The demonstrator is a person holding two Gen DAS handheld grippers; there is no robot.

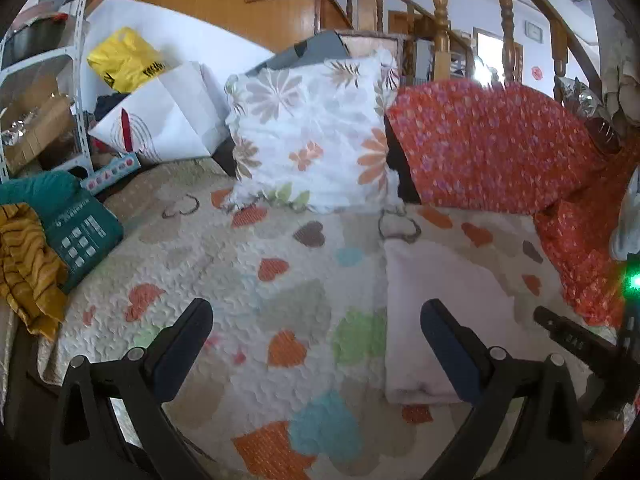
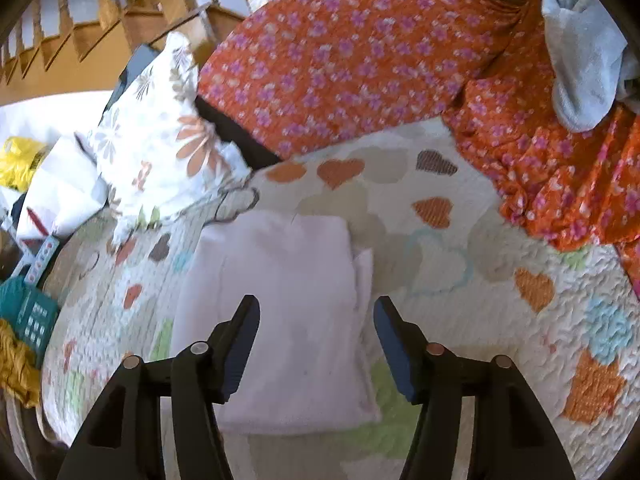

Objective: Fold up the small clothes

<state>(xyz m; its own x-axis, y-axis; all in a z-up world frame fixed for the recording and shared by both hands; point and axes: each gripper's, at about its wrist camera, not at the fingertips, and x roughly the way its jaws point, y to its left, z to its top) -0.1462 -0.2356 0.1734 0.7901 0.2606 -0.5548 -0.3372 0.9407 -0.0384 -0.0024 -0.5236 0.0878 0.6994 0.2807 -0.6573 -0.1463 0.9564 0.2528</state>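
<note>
Heart-print quilt (image 2: 460, 216) below staircase; folded pink garment (image 2: 288, 312) lay lengthwise straight ahead of your right hand-held gripper (image 2: 316, 344), nearer one, jaws spread, empty; left hand-held gripper (image 1: 316, 344) open too.

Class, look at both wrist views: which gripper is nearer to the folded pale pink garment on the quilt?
Right. The right gripper hovers open directly over the pink garment; the left gripper hangs open beside it, over bare quilt.

garment (image 2: 288, 312): pale pink | quilt (image 1: 248, 280): cream, coloured hearts | blanket (image 2: 360, 60): orange, purple flowers

Bare quilt (image 1: 280, 280) left of folded cloth (image 1: 436, 320), floral cushion (image 1: 312, 132) behind
</note>
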